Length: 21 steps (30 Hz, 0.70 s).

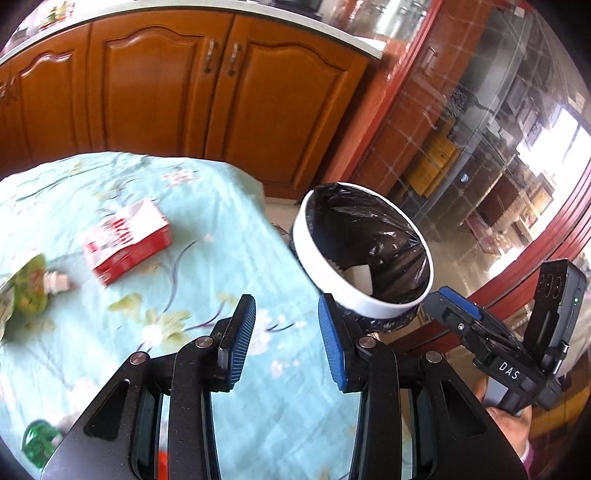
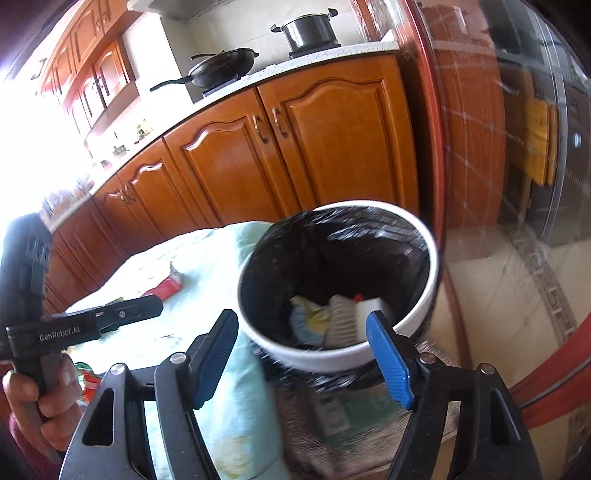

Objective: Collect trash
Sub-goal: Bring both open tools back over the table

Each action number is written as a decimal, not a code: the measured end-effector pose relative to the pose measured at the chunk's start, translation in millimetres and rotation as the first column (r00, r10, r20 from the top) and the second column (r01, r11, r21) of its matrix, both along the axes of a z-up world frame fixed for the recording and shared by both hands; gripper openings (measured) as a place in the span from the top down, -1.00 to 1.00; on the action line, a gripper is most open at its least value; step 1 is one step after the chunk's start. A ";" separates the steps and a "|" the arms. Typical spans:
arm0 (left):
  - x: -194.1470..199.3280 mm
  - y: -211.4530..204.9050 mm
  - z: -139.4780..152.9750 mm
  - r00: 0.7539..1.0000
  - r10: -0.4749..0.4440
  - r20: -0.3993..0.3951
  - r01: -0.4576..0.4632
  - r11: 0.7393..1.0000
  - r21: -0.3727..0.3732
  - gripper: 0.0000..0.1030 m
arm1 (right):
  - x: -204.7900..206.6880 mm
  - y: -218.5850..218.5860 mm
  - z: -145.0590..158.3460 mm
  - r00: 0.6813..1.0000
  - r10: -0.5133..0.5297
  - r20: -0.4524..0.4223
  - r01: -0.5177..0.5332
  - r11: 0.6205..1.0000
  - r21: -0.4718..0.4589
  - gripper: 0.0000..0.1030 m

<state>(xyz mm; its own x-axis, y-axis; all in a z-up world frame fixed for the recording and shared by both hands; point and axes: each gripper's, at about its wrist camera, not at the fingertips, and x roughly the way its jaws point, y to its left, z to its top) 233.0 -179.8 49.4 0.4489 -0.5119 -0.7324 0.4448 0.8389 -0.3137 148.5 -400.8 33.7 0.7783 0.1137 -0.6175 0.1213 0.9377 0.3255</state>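
A white trash bin (image 1: 369, 304) lined with a black bag stands just off the table's right edge. Inside it lie a white box (image 2: 369, 310) and a yellow-blue wrapper (image 2: 310, 317). My right gripper (image 2: 303, 350) is open over the bin's near rim (image 2: 325, 356), with nothing between its pads. My left gripper (image 1: 286, 332) is open and empty above the teal floral tablecloth (image 1: 207, 206). On the cloth lie a red-and-white carton (image 1: 127, 240), a green wrapper (image 1: 29, 291) and a green scrap (image 1: 37, 443). Each view shows the other gripper: the right gripper (image 1: 448, 304) and the left gripper (image 2: 155, 306).
Wooden cabinets (image 1: 159, 92) run behind the table, under a counter carrying a wok (image 2: 221, 66) and a pot (image 2: 310, 31). A red-framed glass door (image 1: 498, 166) stands to the right of the bin. A hand (image 2: 40, 391) holds the left gripper's handle.
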 end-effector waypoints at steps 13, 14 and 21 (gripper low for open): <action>-36.3 91.8 2.7 0.992 0.127 -0.019 -0.128 0.989 -0.069 0.32 | -15.3 62.7 0.9 0.997 0.079 0.014 -0.079 0.996 0.048 -0.53; -37.3 98.8 2.9 0.991 0.135 -0.017 -0.136 0.988 -0.068 0.32 | -15.0 66.8 0.4 0.996 0.088 0.013 -0.088 0.995 0.053 -0.53; -51.2 136.3 2.5 0.981 0.195 -0.008 -0.195 0.979 -0.065 0.32 | -15.5 99.3 -4.6 0.990 0.144 0.002 -0.144 0.988 0.063 -0.53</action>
